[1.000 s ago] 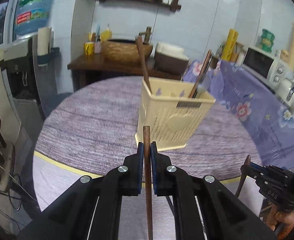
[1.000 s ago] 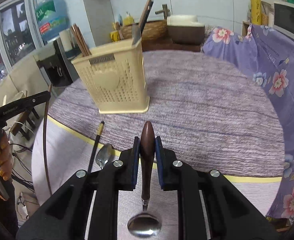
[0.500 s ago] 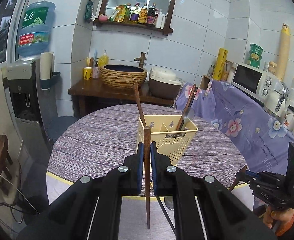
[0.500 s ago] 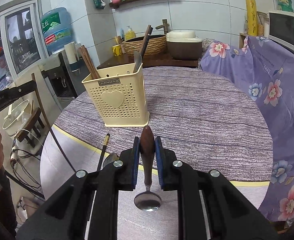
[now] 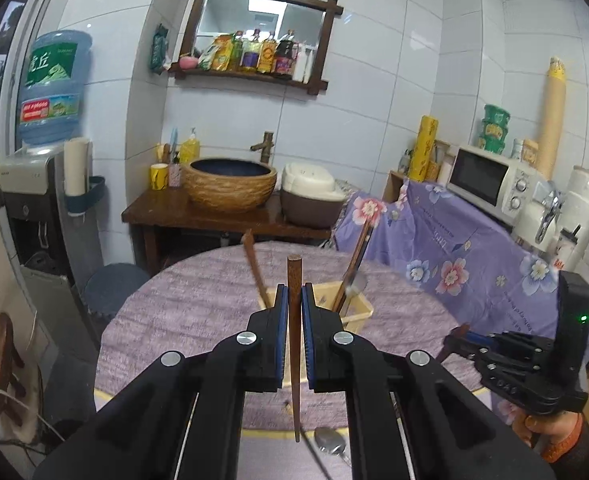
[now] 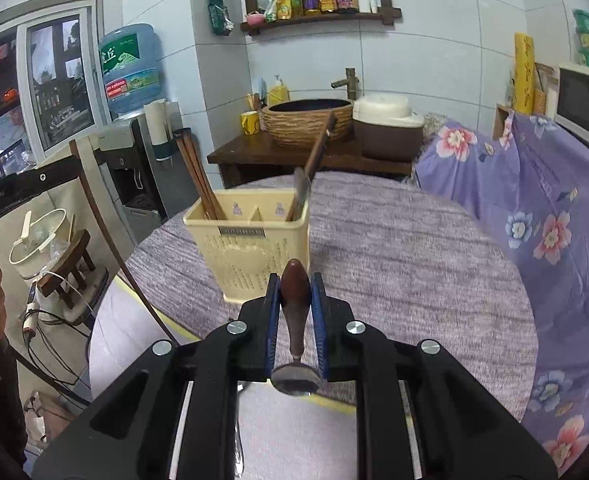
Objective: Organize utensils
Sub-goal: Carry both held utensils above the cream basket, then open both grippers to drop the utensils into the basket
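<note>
Risk lies in the pinches: left gripper point(image 5: 293, 312) jaws clamp a thin chopstick point(image 5: 294, 344) and right gripper point(image 6: 295, 312) jaws a wooden-handled spoon point(image 6: 295, 340), both hanging below centre frame before the caddy point(image 6: 250, 248), where either could swivel and miss its compartment.

Even, cool indoor light; soft shadows; sharp centre – fisheye bending and dark vignette at edges.

Both grippers rose, lifting chopstick point(image 5: 294, 320) and spoon point(image 6: 294, 320) higher.
</note>
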`<act>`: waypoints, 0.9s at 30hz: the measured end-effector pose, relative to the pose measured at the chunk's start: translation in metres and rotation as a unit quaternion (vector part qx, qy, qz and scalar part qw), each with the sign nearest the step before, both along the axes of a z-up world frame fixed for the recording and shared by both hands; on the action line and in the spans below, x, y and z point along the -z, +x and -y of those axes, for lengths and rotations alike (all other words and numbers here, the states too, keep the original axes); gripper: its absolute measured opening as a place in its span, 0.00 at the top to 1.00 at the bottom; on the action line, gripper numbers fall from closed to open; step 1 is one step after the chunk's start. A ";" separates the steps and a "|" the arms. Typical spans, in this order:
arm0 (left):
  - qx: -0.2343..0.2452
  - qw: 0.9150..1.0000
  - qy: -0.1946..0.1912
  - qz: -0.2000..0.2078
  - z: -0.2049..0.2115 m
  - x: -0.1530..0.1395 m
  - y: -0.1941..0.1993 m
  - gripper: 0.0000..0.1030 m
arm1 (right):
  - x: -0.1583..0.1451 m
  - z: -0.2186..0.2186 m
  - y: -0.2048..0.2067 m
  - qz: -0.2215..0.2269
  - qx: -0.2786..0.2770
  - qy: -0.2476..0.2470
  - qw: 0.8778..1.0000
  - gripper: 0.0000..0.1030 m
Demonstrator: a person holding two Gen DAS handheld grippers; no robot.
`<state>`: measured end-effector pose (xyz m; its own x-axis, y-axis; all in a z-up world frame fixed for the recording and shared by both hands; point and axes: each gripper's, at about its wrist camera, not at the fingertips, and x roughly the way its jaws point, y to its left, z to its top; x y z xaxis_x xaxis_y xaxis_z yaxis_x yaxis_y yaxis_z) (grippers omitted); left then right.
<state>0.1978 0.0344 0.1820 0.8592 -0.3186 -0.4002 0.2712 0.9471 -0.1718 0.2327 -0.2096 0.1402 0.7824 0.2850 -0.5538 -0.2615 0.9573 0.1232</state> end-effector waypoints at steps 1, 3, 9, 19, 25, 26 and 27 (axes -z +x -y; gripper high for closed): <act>0.002 1.000 -0.006 0.004 0.000 -0.009 0.003 0.92 | -0.009 -0.001 0.004 0.005 -0.003 0.002 1.000 0.84; 0.004 1.000 -0.017 0.020 0.003 -0.035 0.012 0.92 | -0.033 -0.005 0.014 0.021 -0.005 0.006 1.000 0.84; -0.039 0.997 -0.014 0.067 0.020 -0.086 0.045 0.92 | -0.103 -0.027 0.054 0.082 0.016 0.012 0.996 0.84; -0.084 0.996 0.005 0.027 0.034 -0.036 0.096 0.92 | -0.053 -0.057 0.110 0.062 0.039 0.007 0.997 0.84; -0.077 0.997 0.024 -0.005 0.039 0.013 0.100 0.92 | -0.009 -0.060 0.116 0.027 0.033 0.012 0.999 0.84; -0.075 0.997 0.027 -0.008 0.040 0.018 0.101 0.92 | -0.003 -0.062 0.116 0.024 0.033 0.007 0.999 0.84; -0.073 0.997 0.028 -0.012 0.042 0.024 0.101 0.92 | 0.000 -0.063 0.116 0.023 0.034 0.004 0.999 0.84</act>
<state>0.2984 -0.0071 0.1583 0.8850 -0.1674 -0.4344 0.1260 0.9844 -0.1226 0.3486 -0.1470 0.1399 0.8249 0.2353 -0.5140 -0.2025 0.9719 0.1201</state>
